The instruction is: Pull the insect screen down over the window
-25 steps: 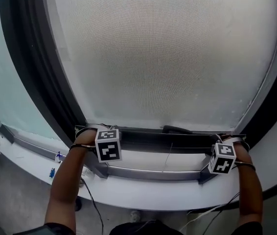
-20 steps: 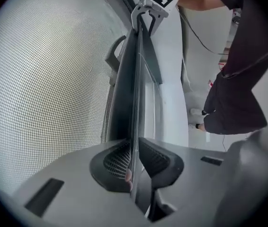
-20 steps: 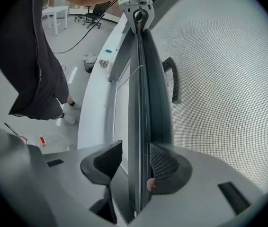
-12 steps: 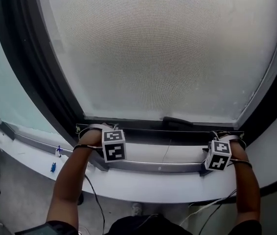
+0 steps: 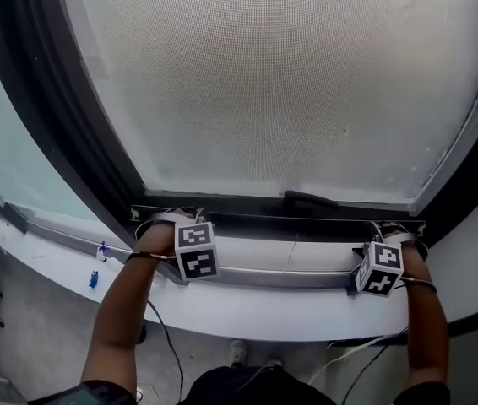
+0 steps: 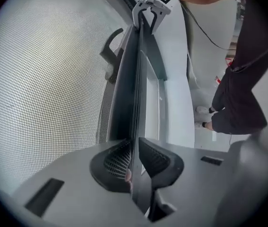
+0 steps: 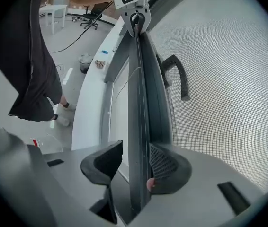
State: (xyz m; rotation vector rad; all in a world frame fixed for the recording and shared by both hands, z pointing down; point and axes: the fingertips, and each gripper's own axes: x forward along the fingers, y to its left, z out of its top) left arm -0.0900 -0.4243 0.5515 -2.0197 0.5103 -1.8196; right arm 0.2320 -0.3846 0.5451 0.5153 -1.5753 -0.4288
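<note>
Pads of the left gripper (image 6: 135,159) are clenched on the thin flange of the insect screen's bottom bar (image 5: 256,226). The right gripper (image 7: 135,163) straddles the same bar loosely, one ribbed pad touching it and the other standing off. Both sit lower than a second ago, at 7 and 5 o'clock in the head view, and the pale gap between bar and grey lower rail (image 5: 281,275) has narrowed. The bar is dark and straight, with a curved black handle (image 5: 306,199) mid-span. Fine grey woven mesh (image 5: 273,83) fills the black frame (image 5: 57,133) from 12 o'clock down to the bar, above a smooth white sill (image 5: 247,309).
</note>
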